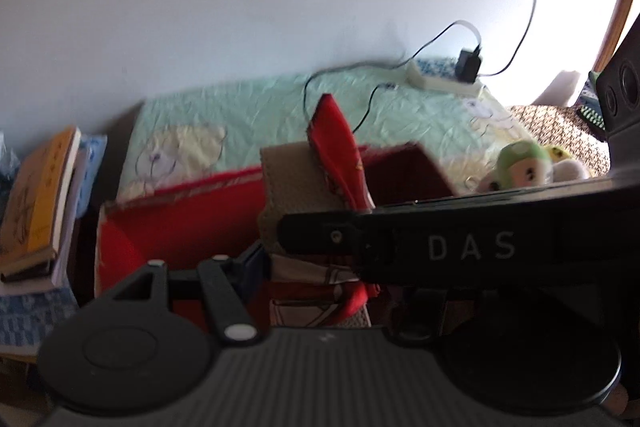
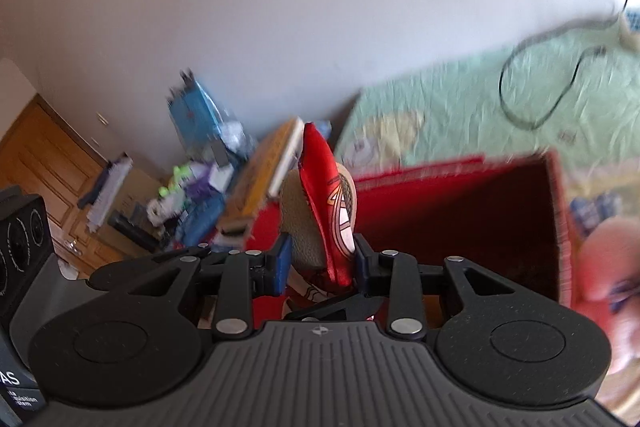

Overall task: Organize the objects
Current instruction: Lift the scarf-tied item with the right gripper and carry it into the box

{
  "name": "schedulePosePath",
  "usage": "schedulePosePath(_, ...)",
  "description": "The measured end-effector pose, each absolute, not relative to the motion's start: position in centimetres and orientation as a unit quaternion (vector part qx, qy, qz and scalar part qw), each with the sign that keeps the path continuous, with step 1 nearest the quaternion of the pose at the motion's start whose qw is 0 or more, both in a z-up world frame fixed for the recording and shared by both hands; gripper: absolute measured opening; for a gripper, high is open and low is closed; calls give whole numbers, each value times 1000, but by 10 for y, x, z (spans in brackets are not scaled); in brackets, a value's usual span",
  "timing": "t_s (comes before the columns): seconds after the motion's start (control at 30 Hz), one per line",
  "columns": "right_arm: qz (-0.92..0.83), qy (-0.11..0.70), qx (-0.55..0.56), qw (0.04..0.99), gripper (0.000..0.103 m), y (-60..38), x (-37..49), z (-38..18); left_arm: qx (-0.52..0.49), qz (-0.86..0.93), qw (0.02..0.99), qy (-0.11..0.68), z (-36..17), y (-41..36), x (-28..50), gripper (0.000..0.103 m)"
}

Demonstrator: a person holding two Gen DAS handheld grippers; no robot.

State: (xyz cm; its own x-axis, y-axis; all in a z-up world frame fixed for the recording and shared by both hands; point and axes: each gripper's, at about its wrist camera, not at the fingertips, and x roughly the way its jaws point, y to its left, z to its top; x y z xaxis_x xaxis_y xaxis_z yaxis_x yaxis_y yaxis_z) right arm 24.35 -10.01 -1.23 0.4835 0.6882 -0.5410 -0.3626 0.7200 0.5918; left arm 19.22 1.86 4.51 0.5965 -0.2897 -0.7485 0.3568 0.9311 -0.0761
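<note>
My right gripper (image 2: 318, 263) is clamped on a red and tan slipper (image 2: 330, 211), held upright over the red box (image 2: 460, 211) on the bed (image 2: 460, 107). Left gripper (image 1: 312, 267): a black arm blocks one side, can't tell its state, slipper (image 1: 316, 187) w/ it above the box (image 1: 168, 223). Books (image 1: 36, 203) off to the left.

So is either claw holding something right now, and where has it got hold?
The right claw grips a red-and-tan slipper around its lower part, toe end up. Whether the left claw grips it too cannot be told.
</note>
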Motion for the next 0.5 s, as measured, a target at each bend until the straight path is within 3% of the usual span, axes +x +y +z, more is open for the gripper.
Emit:
schedulePosePath(0.23,292,484,181,805,34,-67,264,-56,37,-178,858,480,-9,37,218,58)
schedulePosePath(0.5,256,550,171,777,32,-59,287,-76,72,-178,843,503,-21,30,233,58)
